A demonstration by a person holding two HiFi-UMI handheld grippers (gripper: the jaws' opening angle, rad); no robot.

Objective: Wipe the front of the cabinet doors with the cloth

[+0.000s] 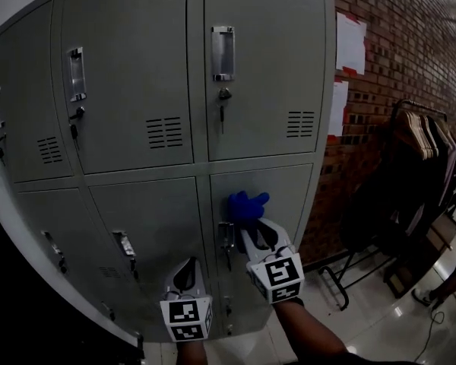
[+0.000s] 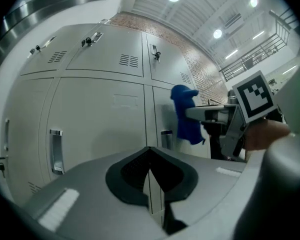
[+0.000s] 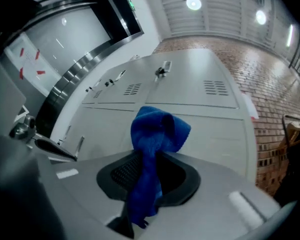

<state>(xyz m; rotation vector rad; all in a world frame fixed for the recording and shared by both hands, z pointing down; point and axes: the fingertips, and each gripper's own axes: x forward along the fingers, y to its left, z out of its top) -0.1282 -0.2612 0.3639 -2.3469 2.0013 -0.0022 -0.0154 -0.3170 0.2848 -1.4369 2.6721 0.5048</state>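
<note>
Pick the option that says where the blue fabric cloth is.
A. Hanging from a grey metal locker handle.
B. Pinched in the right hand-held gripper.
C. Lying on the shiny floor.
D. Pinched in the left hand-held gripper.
B: the blue fabric cloth is pinched between the jaws of the right hand-held gripper, while the left hand-held gripper is shut with nothing in it.
</note>
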